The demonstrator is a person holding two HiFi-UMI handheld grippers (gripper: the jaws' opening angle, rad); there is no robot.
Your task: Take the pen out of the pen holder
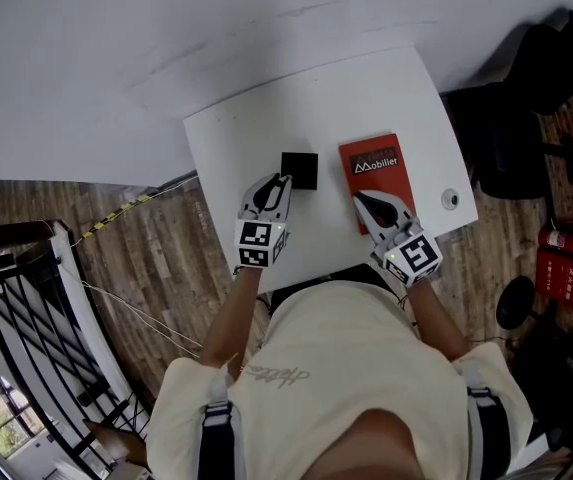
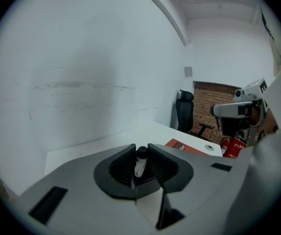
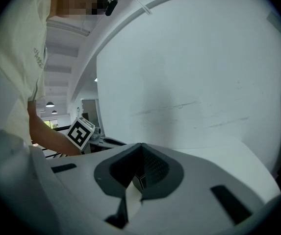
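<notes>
Smooth plastic pen (image 2: 140, 163), matt white table (image 1: 366, 98), wood plank floor (image 1: 156, 268)

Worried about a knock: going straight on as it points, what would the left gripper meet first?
Probably the pen holder, right at the tip of the left gripper in the head view. Its own view shows the held pen but no holder, so it may pass above.

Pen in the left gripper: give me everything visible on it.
The pen is slim, with a rounded black cap on top and a white barrel carrying small dark print; it looks like plastic. It stands nearly upright, clamped between the ribbed jaws of the left gripper, which touch it on both sides. Its lower end is hidden behind the jaws. The head view does not show it clearly.
</notes>
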